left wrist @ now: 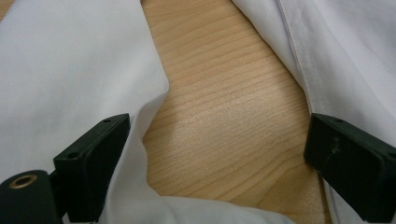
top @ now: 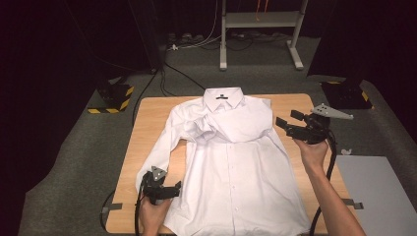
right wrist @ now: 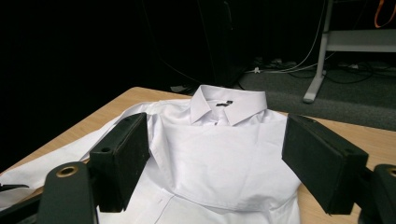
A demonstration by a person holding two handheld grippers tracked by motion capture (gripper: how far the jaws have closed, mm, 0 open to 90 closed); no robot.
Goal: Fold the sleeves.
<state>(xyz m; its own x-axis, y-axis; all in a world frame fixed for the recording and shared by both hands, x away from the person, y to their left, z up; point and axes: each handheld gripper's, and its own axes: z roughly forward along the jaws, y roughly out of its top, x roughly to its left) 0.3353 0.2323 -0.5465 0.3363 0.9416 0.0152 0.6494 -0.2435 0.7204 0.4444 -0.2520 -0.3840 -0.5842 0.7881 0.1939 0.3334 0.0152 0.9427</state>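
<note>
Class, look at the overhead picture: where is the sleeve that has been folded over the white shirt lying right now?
In the high view, the folded sleeve lies across the chest of the white button-up shirt, just below its collar, on the wooden table.

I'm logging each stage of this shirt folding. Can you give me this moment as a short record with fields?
garment: white dress shirt, front up, collar at the table's far edge
sleeves: one folded across the chest; the other lying along the shirt's side
surface: wooden table
left gripper: open, low by the spread sleeve, holding nothing
right gripper: open, raised beside the shirt's shoulder, holding nothing
</note>
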